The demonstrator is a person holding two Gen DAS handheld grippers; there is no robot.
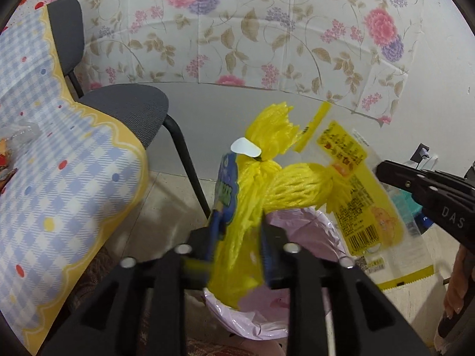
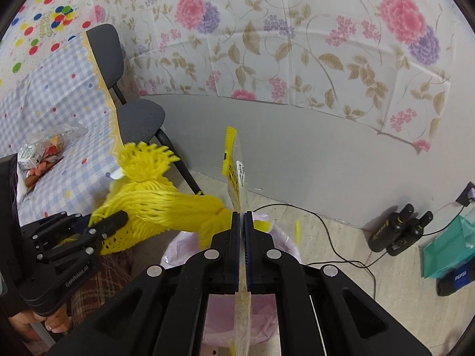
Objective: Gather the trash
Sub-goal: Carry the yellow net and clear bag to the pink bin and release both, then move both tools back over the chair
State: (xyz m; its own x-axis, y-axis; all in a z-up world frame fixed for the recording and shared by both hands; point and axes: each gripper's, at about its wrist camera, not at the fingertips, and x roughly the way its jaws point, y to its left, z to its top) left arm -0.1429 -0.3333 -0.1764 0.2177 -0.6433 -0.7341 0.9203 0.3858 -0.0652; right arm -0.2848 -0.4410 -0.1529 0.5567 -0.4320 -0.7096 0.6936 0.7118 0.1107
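A yellow net bag (image 1: pixel 285 187) with a blue-green label (image 1: pixel 227 190) hangs over a bin lined with a pink bag (image 1: pixel 302 231). The net runs between the fingers of my left gripper (image 1: pixel 237 237), whose jaws stand apart and look loose around it. In the right wrist view, that left gripper (image 2: pixel 98 228) sits at the left with the net bag (image 2: pixel 166 204) spilling from it. My right gripper (image 2: pixel 242 216) is shut on a clear and yellow plastic wrapper (image 2: pixel 233 172), held edge-on above the pink-lined bin (image 2: pixel 184 246). The left wrist view shows the wrapper (image 1: pixel 362 195) flat, beside the right gripper (image 1: pixel 383 172).
A table with a blue checked cloth (image 1: pixel 59 178) stands at the left, with clear packaging and a carton (image 2: pixel 44 154) on it. A grey chair (image 1: pixel 124 106) is behind the bin. Two black bottles (image 2: pixel 394 231), a cable and a teal bag (image 2: pixel 445 249) lie along the wall.
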